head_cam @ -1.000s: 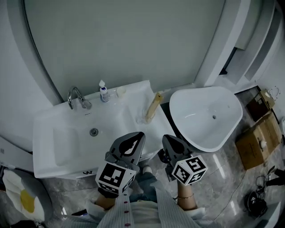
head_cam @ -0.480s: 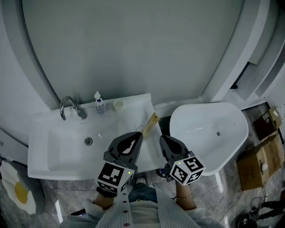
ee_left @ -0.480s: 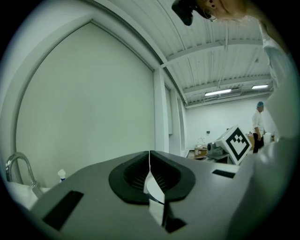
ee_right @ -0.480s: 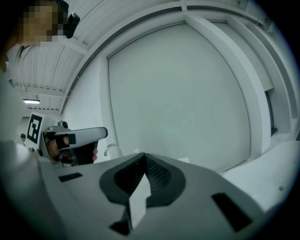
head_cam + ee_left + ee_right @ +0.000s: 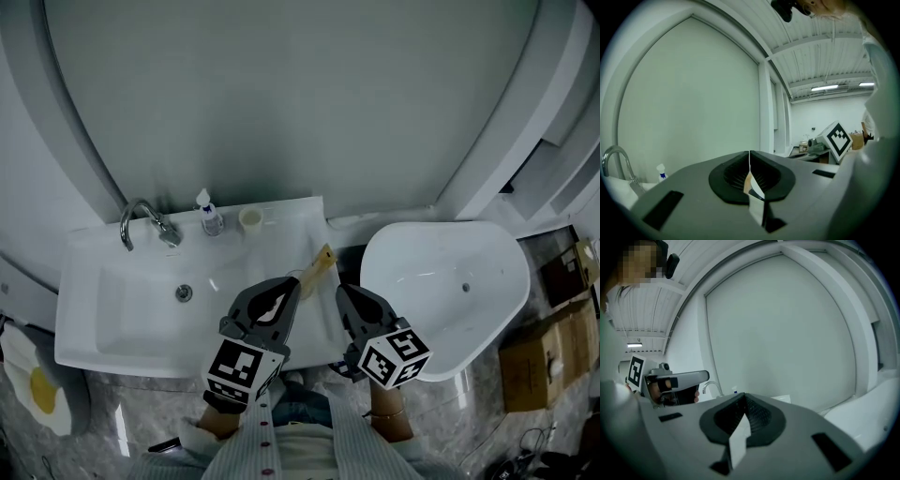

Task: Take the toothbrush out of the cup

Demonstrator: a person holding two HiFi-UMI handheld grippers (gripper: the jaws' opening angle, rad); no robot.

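A beige toothbrush (image 5: 320, 264) leans up and to the right out of a cup near the right end of the white sink counter (image 5: 103, 319). The cup itself is hidden behind my left gripper (image 5: 285, 291). That gripper is shut and empty, its tip just short of the toothbrush. My right gripper (image 5: 350, 296) hangs beside it, over the counter's right edge, also shut and empty. In the left gripper view the jaws (image 5: 749, 161) meet, with a beige sliver showing below them. The right gripper view shows its jaws (image 5: 743, 404) closed as well.
A chrome faucet (image 5: 139, 221), a small pump bottle (image 5: 209, 216) and a little white cup (image 5: 249, 218) stand along the counter's back. A white bathtub (image 5: 441, 281) lies to the right, with a cardboard box (image 5: 548, 361) on the floor beyond. A curved grey wall rises behind.
Both grippers have moved forward over the counter's front edge together. The toothbrush now stands just beyond and between their tips. Both stayed shut.
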